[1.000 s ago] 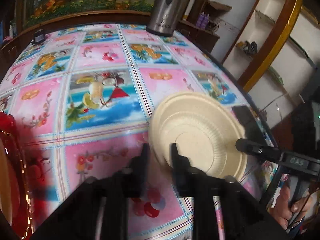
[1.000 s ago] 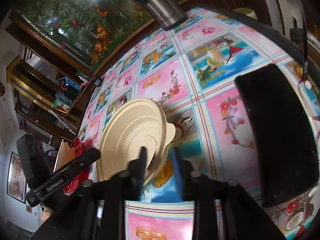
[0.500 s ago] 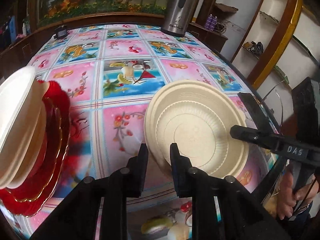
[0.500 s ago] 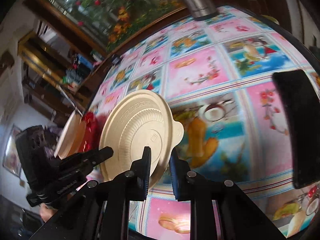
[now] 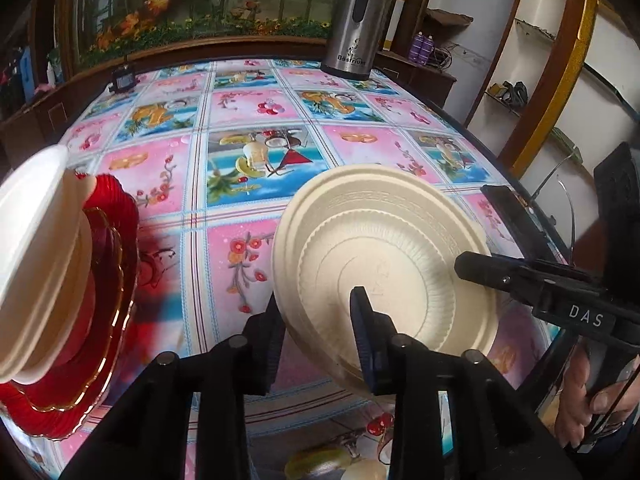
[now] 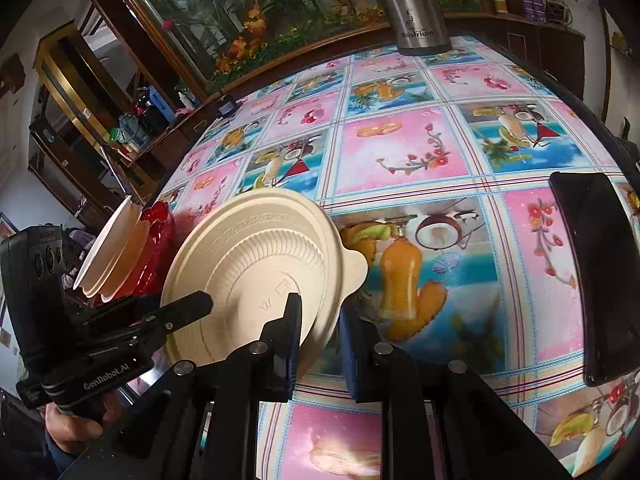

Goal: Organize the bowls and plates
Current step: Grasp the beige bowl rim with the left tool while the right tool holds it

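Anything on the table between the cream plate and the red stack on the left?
Nothing visible. The cream plate, shut in the right gripper, has only bare tablecloth between it and the red plates; left gripper jaws were just opening.

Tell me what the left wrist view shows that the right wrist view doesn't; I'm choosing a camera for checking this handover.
Only the left wrist: white wall shelves. Only the right wrist: the rim tab of the cream plate. Both: that plate, the right gripper shut on its rim, the left gripper, jaws just opened wider with the rim between them, the red dish, the steel flask.
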Demonstrator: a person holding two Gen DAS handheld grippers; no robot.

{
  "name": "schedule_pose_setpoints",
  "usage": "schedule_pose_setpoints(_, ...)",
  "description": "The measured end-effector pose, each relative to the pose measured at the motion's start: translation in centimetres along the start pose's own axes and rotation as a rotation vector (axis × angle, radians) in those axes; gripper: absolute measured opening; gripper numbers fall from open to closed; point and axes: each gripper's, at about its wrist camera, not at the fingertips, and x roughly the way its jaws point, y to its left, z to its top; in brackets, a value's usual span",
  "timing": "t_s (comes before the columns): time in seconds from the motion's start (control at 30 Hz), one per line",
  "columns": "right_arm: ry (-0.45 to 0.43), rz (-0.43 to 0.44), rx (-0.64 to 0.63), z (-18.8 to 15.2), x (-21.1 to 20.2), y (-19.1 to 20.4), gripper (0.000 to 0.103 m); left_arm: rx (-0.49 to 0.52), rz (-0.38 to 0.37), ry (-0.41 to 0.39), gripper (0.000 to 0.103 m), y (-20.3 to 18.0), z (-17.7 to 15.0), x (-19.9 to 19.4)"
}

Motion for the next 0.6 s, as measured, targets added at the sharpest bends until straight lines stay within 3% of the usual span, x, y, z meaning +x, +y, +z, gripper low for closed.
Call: schedule_pose_setpoints(0.6,-0.018,0.000,-0.008,-0.1,-0.7,0.6,0.019,0.040,0.054,-0.057,0.031,-0.6,0.0,-1.2)
